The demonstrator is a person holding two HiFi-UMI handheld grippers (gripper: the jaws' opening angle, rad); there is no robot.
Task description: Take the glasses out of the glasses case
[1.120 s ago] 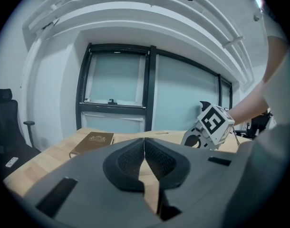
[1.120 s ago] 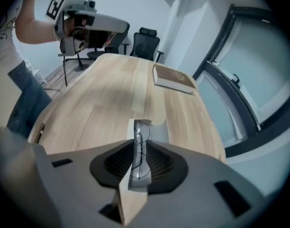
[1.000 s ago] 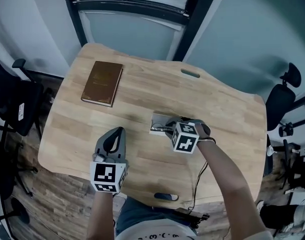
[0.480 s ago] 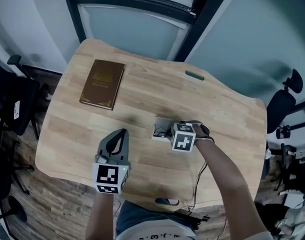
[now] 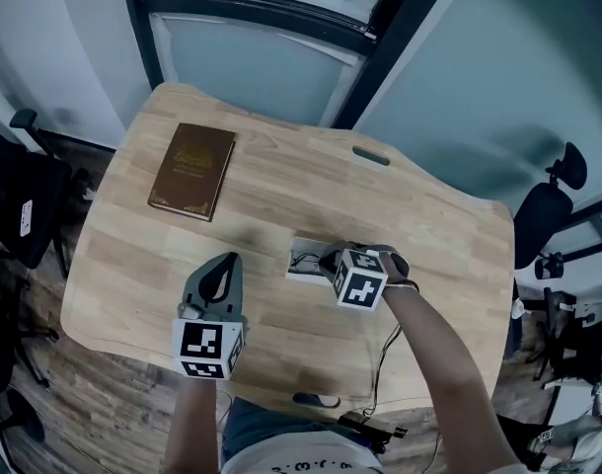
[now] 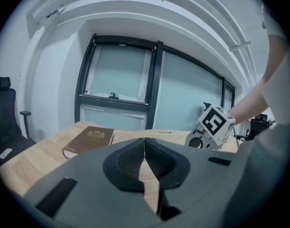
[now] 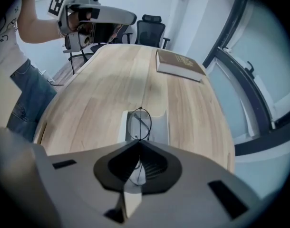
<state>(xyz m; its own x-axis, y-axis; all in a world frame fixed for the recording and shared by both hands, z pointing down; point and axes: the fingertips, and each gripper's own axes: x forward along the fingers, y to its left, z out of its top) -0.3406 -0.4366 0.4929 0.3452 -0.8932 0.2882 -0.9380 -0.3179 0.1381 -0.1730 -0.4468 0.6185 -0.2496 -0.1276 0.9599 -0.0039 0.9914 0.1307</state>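
The open pale glasses case (image 7: 160, 123) lies on the wooden table (image 5: 133, 255), and thin wire-rimmed glasses (image 7: 139, 122) sit in it. My right gripper (image 7: 138, 143) points steeply down into the case; its jaws have just been closing and are now shut on the glasses' wire frame. From the head view, the right gripper (image 5: 328, 263) covers the case's (image 5: 299, 249) right end. My left gripper (image 5: 220, 276) hovers to the case's left, near the front edge. In its own view the left gripper (image 6: 144, 139) is shut, nothing between its pads.
A brown book (image 5: 191, 171) lies at the table's far left corner. Office chairs (image 5: 25, 205) stand around the table, one more at the right (image 5: 548, 205). A cable (image 5: 388, 349) runs off the front edge. A window frame (image 5: 271, 13) is behind the table.
The right gripper has stayed over the case. The left gripper has shifted only slightly near the front edge. The head view itself has drifted a little.
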